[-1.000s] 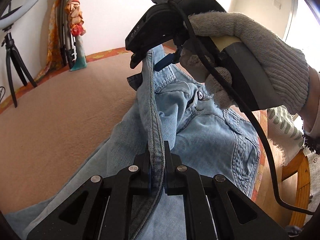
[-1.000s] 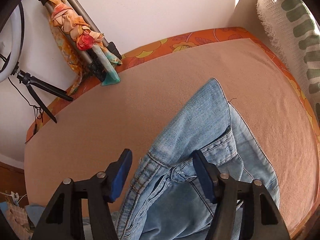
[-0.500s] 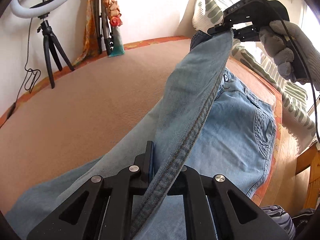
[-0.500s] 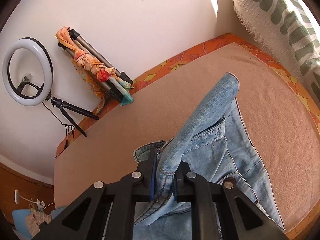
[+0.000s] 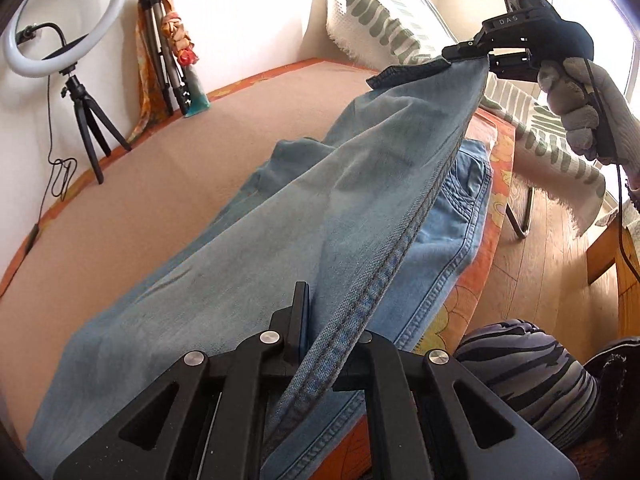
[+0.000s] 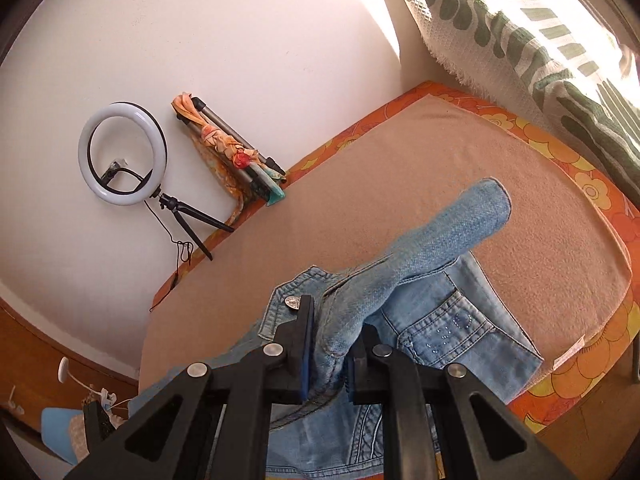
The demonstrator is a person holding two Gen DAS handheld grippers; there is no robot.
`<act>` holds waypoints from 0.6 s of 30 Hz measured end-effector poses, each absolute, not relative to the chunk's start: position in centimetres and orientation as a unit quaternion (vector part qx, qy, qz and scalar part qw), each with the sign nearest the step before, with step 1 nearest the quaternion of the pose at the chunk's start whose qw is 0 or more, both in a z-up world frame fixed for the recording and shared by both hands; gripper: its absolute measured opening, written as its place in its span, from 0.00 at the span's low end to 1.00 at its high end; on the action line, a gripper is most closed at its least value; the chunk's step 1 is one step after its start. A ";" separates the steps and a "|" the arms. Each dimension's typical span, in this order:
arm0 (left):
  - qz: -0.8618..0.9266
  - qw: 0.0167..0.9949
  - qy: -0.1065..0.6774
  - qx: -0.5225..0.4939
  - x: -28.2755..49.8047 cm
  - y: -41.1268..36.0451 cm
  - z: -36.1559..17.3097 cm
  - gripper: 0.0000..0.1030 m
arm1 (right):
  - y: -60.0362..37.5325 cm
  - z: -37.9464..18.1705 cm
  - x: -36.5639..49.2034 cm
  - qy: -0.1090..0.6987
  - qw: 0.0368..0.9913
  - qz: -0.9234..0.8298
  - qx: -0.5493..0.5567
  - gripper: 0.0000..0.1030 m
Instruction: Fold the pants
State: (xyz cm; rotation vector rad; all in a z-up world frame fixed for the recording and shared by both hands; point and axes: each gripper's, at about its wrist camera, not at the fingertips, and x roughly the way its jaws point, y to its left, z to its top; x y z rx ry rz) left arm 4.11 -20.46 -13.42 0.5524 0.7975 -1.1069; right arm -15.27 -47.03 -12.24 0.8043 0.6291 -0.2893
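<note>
Light blue denim pants [image 5: 280, 216]: upper layer lifted, outer seam pulled taut from frame bottom centre to upper right; lower layer flat beneath, pocket stitching showing at right. Waistband bunched, button visible.

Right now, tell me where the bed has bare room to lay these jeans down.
The tan blanket lies bare between the jeans and the wall side, where the ring light and tripod stand. The near edge is crowded: denim reaches the mattress rim, and the left gripper and right gripper both clamp it.
</note>
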 end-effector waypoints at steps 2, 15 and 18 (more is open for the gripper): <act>-0.509 0.735 0.377 0.243 4.1 -20.3 -13.9 0.05 | -47.2 -14.2 -16.5 0.298 0.856 -0.141 0.398 0.10; -0.537 0.693 0.417 0.240 2.0 -18.7 -13.0 0.13 | -48.6 -22.8 -18.7 0.338 0.818 -0.130 0.447 0.16; -0.548 0.685 0.430 0.214 2.0 -17.5 -12.3 0.16 | -48.7 -23.3 -19.0 0.345 0.817 -0.129 0.444 0.24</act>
